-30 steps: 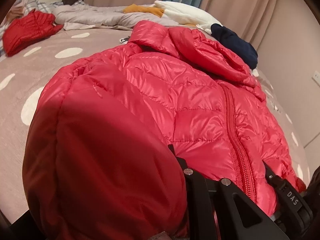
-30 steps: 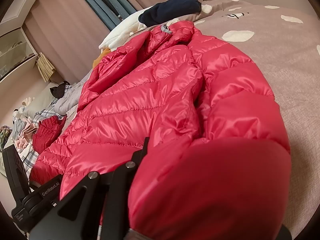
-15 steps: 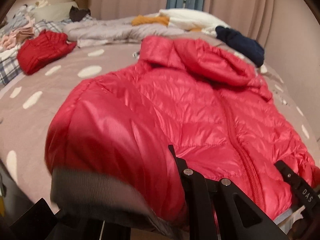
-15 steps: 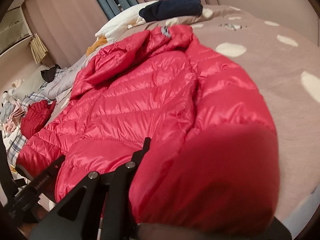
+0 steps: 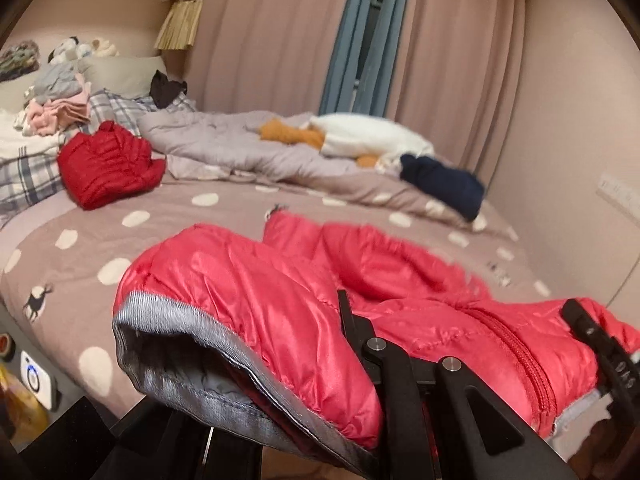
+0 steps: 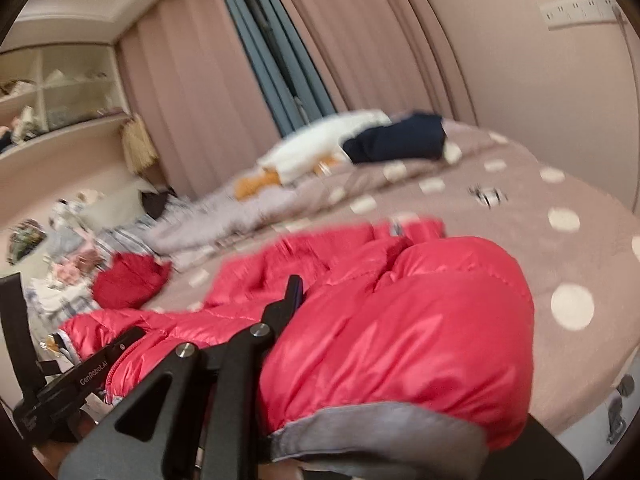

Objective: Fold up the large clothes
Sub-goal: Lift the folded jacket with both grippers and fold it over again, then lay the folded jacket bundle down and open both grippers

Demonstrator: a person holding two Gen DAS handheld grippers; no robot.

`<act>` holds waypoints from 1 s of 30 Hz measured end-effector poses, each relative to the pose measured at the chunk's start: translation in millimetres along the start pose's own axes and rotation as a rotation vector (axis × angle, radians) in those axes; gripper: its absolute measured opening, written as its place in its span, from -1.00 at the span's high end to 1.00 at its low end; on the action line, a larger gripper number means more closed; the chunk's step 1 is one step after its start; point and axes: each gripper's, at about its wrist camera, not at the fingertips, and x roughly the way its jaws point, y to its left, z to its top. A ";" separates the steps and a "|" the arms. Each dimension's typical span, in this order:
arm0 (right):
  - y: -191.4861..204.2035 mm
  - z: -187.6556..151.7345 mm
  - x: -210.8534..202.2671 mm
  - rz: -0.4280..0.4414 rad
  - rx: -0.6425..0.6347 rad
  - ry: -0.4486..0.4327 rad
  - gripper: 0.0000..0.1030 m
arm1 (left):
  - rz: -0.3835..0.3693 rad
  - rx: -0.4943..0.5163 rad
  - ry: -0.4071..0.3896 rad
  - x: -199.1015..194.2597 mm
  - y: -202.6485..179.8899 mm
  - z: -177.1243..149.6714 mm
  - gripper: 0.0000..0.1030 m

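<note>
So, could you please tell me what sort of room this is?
Most likely a bedroom: a bed with a dotted cover, a plaid pillow at its head, full-length curtains and clothes strewn about, including the red jacket.

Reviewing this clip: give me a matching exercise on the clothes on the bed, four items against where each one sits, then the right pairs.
Items:
1. bright red puffer jacket
2. dark red jacket
3. navy garment
4. pink and grey clothes pile

Places:
A. bundled on the bed's left side, beside the plaid bedding
B. nearest the camera, hem in both grippers
C. far right, beside the white garment
D. far left, by the pillow

Pairs: 1-B, 2-A, 3-C, 4-D
</note>
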 end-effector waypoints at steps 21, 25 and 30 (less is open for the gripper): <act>3.1 31.5 21.9 -0.068 -0.046 0.002 0.54 | 0.089 0.115 0.032 74.1 -21.8 53.5 0.59; -2.6 37.5 44.4 -0.059 -0.044 0.035 0.28 | 0.100 0.154 0.049 98.1 -26.0 54.3 0.52; -12.4 34.1 66.0 -0.062 -0.044 0.054 0.13 | 0.131 0.169 0.087 114.0 -23.6 49.7 0.46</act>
